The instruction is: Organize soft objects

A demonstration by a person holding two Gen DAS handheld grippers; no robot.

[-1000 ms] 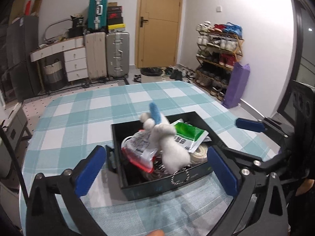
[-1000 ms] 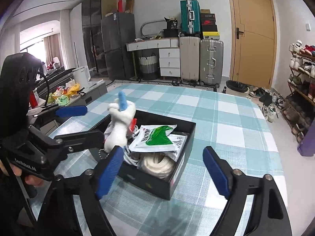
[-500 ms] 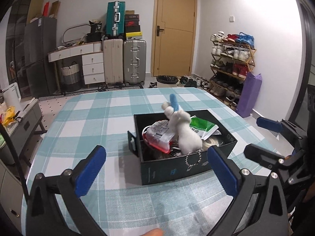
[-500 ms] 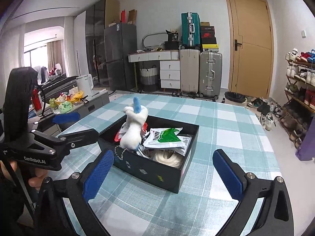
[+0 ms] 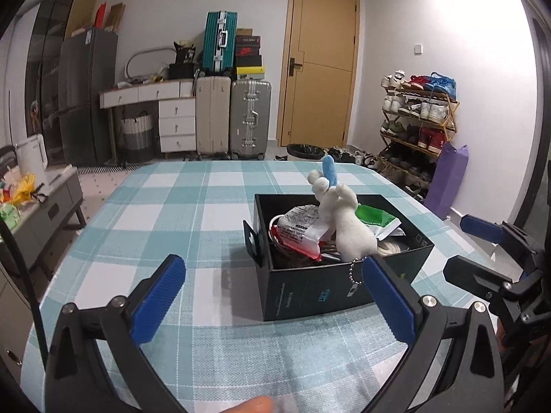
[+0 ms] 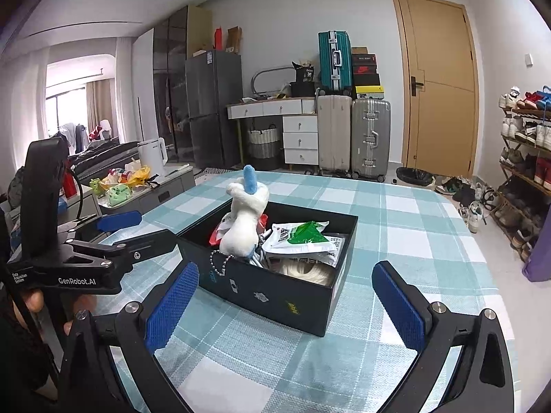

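Hovering low over the checked tablecloth, the left gripper has its blue pads spread wide with nothing between them, and its black frame runs off the bottom edge of the left wrist view. A fingertip pokes in at that same bottom edge, too cut off to say more. Over on the right wrist view, the right gripper is just as wide apart and just as empty, its arms also clipped by the lower border.

Just beyond both sets of pads sits the black box on the cloth, and that is where the soft things are. A white plush toy stands upright at the near wall, a blue piece sticking up from its head, and its bead chain dangles over the box's front rim. Beside it lies a red and white packet, partly tucked behind the toy, and a green and white packet rests on top of the pile. Under that one a pale coiled bundle peeks out, though what it is stays hard to tell. Something wiry and dark lies deeper in the box, mostly buried.

Further back, past the table's far edge, stand the suitcases, a yellow door and a shoe rack on the right, its lower shelves dim and blurred.
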